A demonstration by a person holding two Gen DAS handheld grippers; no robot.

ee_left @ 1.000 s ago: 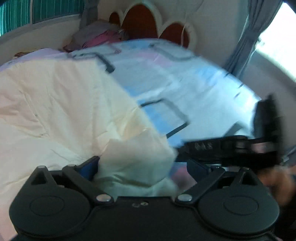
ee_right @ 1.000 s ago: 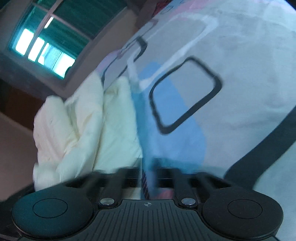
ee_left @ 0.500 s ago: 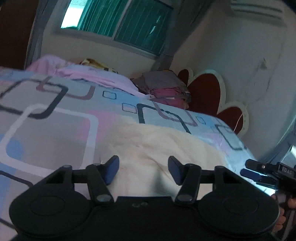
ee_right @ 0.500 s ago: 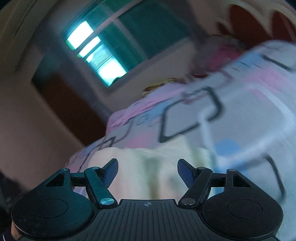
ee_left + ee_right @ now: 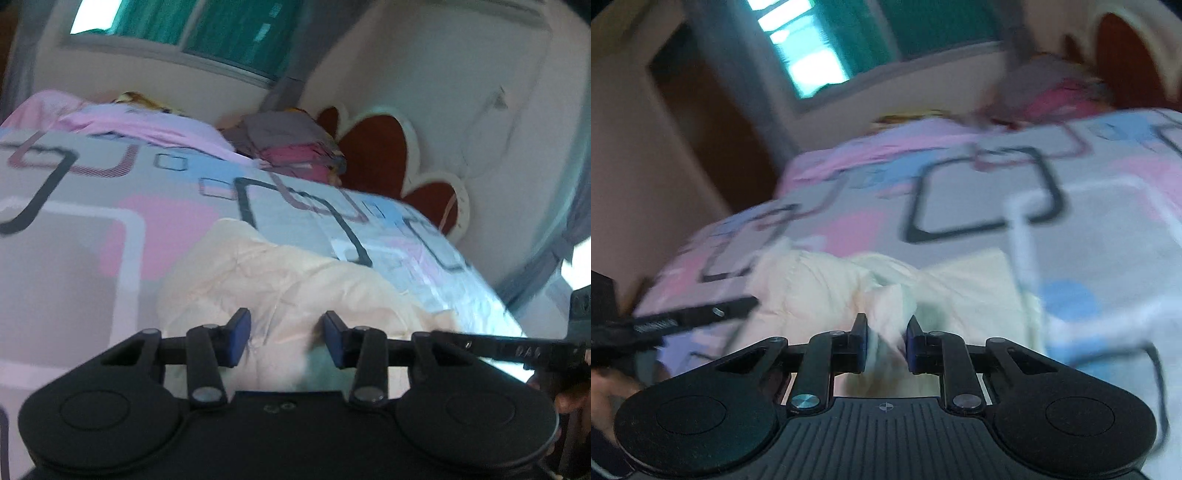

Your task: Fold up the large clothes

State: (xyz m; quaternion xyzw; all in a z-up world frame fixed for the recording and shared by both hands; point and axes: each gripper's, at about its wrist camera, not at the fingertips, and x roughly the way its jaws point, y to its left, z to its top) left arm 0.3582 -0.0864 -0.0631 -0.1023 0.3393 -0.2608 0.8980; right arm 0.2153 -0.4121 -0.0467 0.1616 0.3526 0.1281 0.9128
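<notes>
Closing tools (image 5: pixel 287 341) (image 5: pixel 885 342) pinching cream garment (image 5: pixel 960 291) edge

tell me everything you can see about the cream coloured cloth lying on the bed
The cream cloth is a large, thin, wrinkled fabric, plain and unpatterned, lying bunched and partly doubled over on the patterned bedspread. Its near edge is rumpled into folds. The left tongs are closing with cloth between the blue pads, which do not yet press on it. The right tongs are also closing, around a raised tuft of the cloth. Its full shape is hidden.
</notes>
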